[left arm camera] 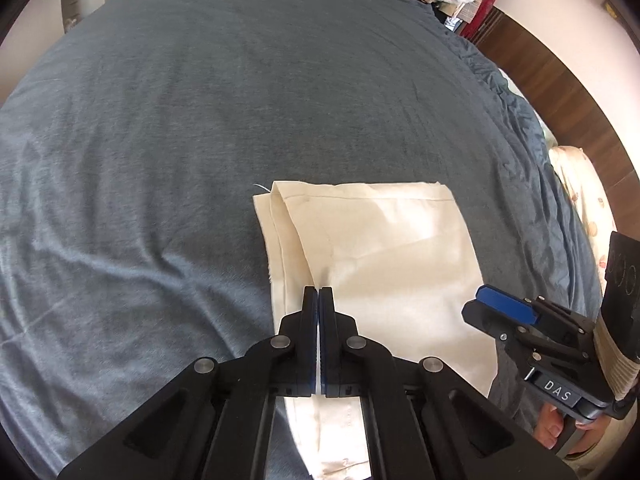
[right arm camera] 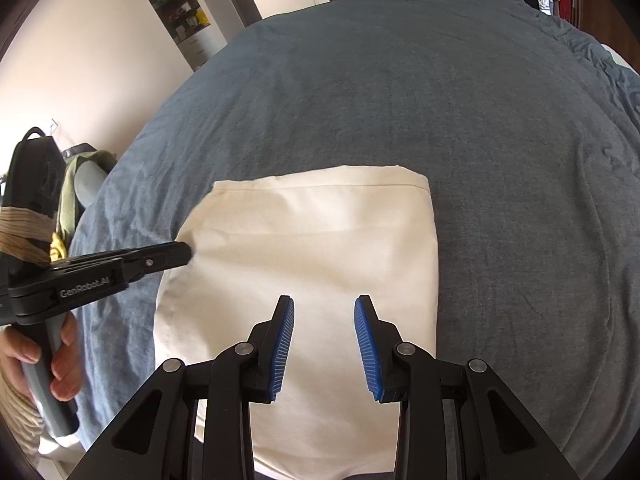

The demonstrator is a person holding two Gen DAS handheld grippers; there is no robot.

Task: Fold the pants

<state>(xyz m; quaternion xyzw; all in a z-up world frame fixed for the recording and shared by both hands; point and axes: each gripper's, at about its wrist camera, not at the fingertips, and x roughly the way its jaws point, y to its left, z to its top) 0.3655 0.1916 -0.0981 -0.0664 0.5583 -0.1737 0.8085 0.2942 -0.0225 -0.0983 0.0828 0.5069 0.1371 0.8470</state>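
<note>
Left gripper (left arm camera: 319, 292) closed on pants (left arm camera: 384, 240) left edge | right gripper (right arm camera: 324, 304) parted above them

- "DAS" in pale capitals stands on a small dark plate on the body of my right claw (left arm camera: 502, 306), seen from my left one.
- "GenRobot.AI" is moulded into the black side of my left claw (right arm camera: 185, 254), seen from my right.

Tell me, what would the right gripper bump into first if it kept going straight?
Probably the cream pants: the right gripper points down at them with open jaws, and nothing shows in between.
</note>
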